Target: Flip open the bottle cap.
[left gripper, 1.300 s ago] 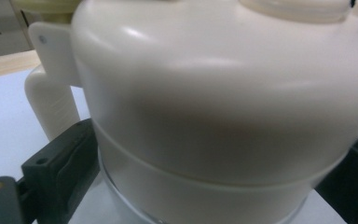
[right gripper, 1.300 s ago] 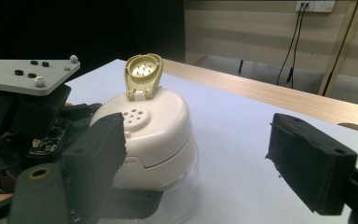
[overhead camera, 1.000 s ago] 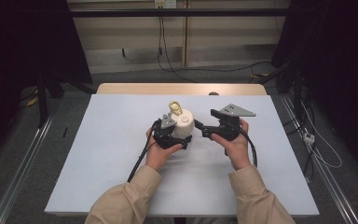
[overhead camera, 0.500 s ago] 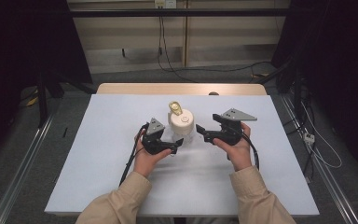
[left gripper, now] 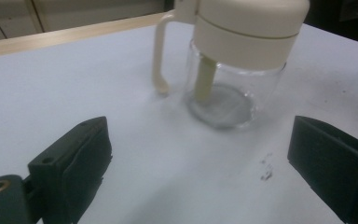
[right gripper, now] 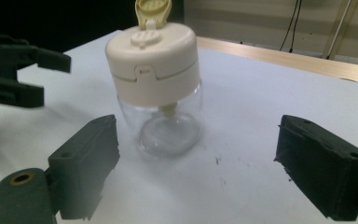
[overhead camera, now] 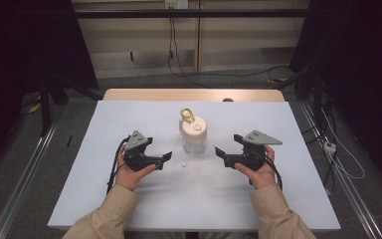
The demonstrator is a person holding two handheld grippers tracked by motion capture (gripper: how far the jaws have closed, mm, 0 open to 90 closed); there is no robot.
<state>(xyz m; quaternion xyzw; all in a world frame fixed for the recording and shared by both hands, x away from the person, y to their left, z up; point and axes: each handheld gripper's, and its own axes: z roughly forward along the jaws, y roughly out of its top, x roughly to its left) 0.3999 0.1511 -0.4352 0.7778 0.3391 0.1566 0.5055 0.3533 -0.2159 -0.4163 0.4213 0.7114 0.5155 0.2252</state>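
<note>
Dim room behind, black on both sides, with loose cables on the floor hard to follow into the dark. White table (overhead camera: 129, 199) in front, its wooden far edge showing, its near edge cut off by two beige sleeves. At the middle of the table, upright: clear glass jar (overhead camera: 195, 144) with a cream lid (overhead camera: 195, 129) and a raised yellowish flip cap (overhead camera: 187, 115); contents of the glass not readable through the glare, only a pale tube running down from the lid. Lid top cut off in the left gripper view. Left gripper (overhead camera: 163, 158) beside the jar on one side, jaws apart, nothing between them, clear of the glass. Right gripper (overhead camera: 219, 151) on the other side, jaws having just opened wider, spread and bare, also clear of the jar. Few dark specks (left gripper: 265, 168) on the cloth near the jar, too small to identify.
</note>
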